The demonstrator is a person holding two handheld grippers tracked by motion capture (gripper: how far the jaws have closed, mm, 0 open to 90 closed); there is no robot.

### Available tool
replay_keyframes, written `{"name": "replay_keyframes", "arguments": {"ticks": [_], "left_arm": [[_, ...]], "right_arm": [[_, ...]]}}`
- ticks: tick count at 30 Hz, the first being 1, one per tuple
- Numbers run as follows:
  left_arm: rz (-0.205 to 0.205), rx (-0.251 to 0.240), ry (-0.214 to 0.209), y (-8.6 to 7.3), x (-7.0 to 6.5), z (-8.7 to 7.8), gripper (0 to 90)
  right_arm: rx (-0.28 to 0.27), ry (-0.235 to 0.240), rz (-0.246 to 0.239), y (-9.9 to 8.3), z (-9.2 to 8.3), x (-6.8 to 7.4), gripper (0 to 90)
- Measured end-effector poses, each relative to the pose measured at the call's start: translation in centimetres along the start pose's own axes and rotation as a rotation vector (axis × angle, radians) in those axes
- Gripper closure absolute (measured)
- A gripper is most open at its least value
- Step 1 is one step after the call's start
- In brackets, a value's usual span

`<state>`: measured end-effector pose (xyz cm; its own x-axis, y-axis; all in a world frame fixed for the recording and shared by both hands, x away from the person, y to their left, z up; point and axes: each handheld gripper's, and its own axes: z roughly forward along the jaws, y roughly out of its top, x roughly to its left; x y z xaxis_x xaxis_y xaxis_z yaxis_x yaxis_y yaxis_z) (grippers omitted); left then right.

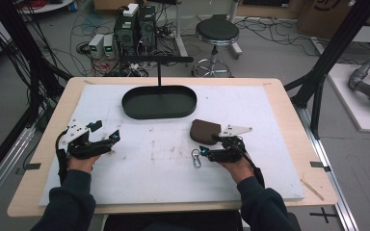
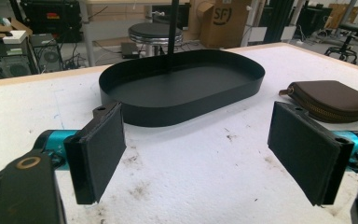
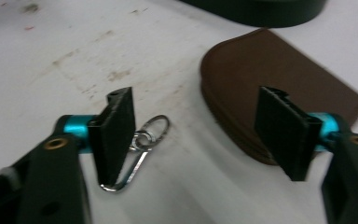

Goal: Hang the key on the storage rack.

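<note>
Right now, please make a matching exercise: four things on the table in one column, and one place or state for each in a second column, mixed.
1. black tray
2. brown pouch
3. metal clip
4. left gripper

a. open, holding nothing
b. at the far side of the white mat
c. just beyond the right gripper
d. beside the right gripper, nearer the person than the pouch

Pairs: 1-b, 2-c, 3-d, 4-a

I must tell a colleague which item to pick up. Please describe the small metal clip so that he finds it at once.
Start at the black oval tray on the white mat. Nearer the person lies a brown zip pouch, beside the right gripper. The metal clip lies by that pouch: small, shiny, with a ring.
</note>
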<state>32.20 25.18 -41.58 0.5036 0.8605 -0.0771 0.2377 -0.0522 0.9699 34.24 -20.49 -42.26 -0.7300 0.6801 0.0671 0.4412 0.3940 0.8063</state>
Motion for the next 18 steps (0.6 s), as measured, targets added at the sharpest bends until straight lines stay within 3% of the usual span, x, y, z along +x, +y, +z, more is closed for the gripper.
{"name": "replay_keyframes", "arguments": {"ticks": [4, 7, 11, 18], "left_arm": [[0.005, 0.007, -0.005, -0.1, -0.2, 0.1, 19.4], [0.002, 0.007, -0.005, -0.1, -0.2, 0.0, 19.8], [0.002, 0.01, -0.007, -0.2, -0.2, 0.1, 19.9], [-0.006, 0.013, -0.002, -0.2, -0.1, 0.1, 20.0]], "right_arm": [[0.05, 0.072, -0.006, 0.2, 1.4, 0.7, 46.4], [0.104, 0.094, -0.008, 0.2, 2.3, 1.1, 51.9], [0.159, 0.093, -0.007, -0.1, 3.1, 1.1, 59.1], [0.177, 0.108, -0.052, -0.1, 3.0, 1.2, 75.0]]}}
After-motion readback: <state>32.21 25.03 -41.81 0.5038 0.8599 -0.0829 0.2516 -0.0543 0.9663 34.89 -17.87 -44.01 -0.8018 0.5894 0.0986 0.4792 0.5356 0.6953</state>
